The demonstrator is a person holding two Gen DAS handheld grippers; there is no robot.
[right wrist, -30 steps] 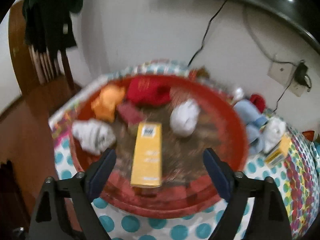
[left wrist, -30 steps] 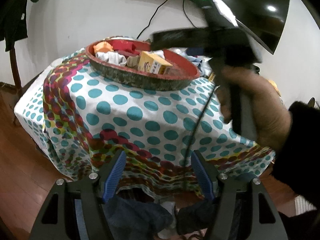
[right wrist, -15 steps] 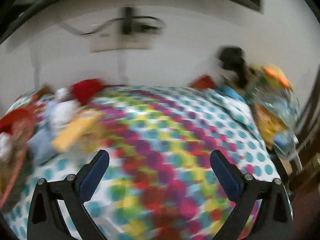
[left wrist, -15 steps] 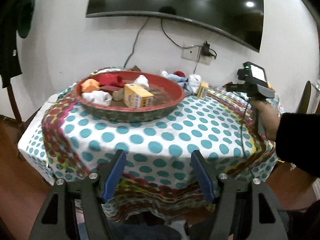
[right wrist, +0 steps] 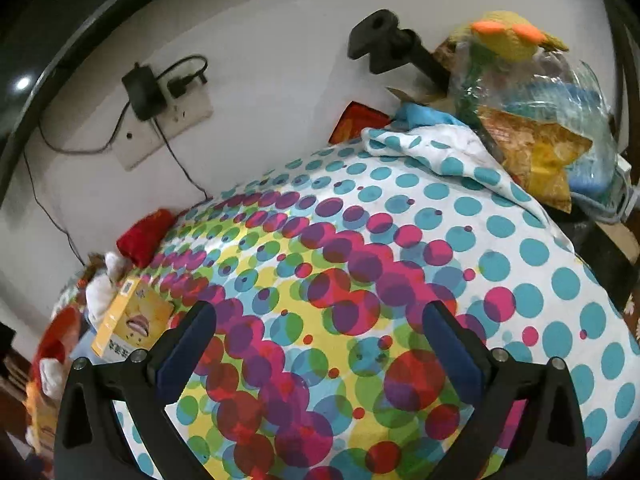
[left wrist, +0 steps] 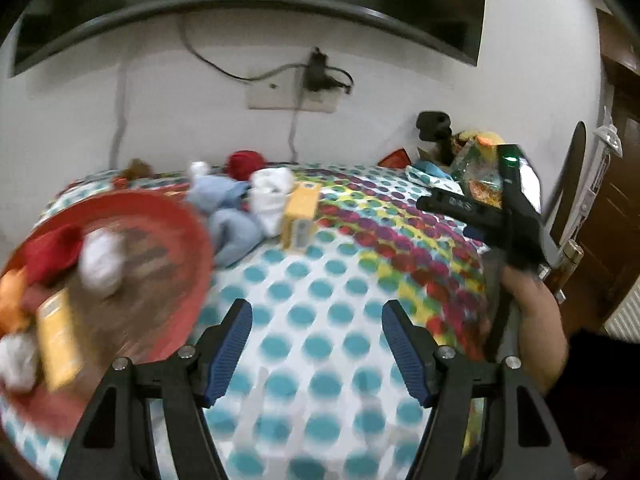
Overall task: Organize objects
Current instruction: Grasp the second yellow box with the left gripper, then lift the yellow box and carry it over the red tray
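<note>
Over bare tablecloth (right wrist: 400,208) both grippers, left (left wrist: 316,340) and right (right wrist: 320,344), gape empty (red tray (left wrist: 176,216) at left edge).

1. The round red tray (left wrist: 176,216) sits on the left of the tabletop covered by a dotted cloth (left wrist: 320,292), holding a yellow carton (left wrist: 58,340) and bundled cloths
2. Right of the tray lie a grey-blue cloth bundle (left wrist: 228,216), a white cloth bundle (left wrist: 272,196) and a small yellow box (left wrist: 300,216), side by side
3. A red cloth roll (right wrist: 144,236) lies behind them, by the wall
4. A clear plastic bag of packets (right wrist: 536,112) stands at the far right edge
</note>
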